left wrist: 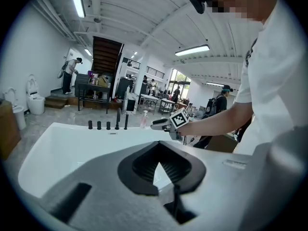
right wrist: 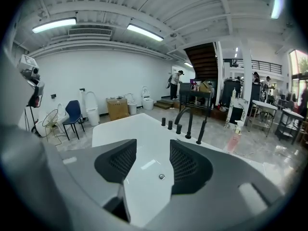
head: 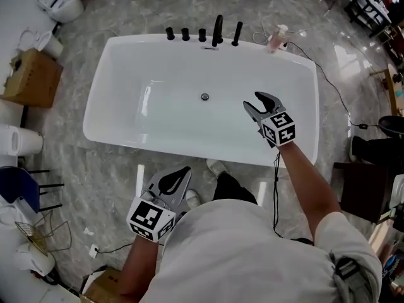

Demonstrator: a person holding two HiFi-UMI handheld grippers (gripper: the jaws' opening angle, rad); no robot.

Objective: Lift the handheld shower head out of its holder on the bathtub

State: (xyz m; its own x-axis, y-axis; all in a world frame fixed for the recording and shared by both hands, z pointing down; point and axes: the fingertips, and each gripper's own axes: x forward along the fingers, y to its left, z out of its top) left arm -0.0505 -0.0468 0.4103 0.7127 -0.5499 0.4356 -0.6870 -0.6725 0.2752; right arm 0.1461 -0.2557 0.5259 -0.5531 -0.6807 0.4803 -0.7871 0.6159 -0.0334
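Note:
The black handheld shower head (head: 237,33) stands upright in its holder on the far rim of the white bathtub (head: 107,87), to the right of the curved black spout (head: 218,30) and three black knobs (head: 185,34). My right gripper (head: 255,103) hovers over the right half of the tub, open and empty, well short of the shower head (right wrist: 201,131). My left gripper (head: 184,171) is near my body at the tub's near rim, its pads met with nothing in them. The left gripper view shows the shower head (left wrist: 126,121) far off.
A pink spray bottle (head: 276,38) stands on the tub's far right corner. A black cable (head: 334,87) runs across the floor to the right. A cardboard box (head: 35,77), toilets (head: 60,5) and a blue chair (head: 16,185) stand on the left. The drain (head: 204,96) is mid-tub.

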